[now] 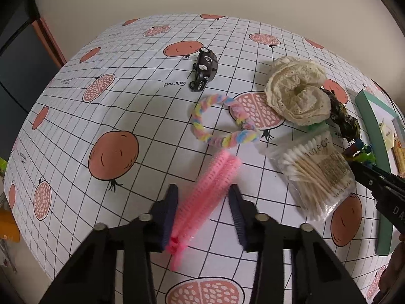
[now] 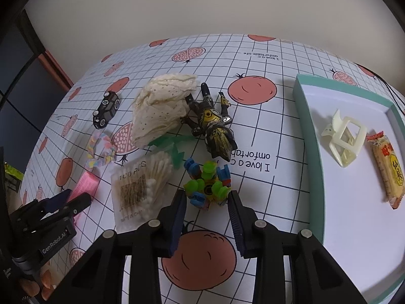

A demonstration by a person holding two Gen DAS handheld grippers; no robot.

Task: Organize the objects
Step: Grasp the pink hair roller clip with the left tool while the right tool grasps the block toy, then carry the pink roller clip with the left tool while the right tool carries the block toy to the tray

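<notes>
We kept the left gripper apart around the pink roller, the right gripper apart around the block toy, because both belonged in the tray.

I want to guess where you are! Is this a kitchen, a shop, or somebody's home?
Probably somebody's home, though I can't be sure. A table wears a pomegranate-print tablecloth, strewn with household bits: a toy car, a bag of cotton swabs and a pink hair roller.
</notes>
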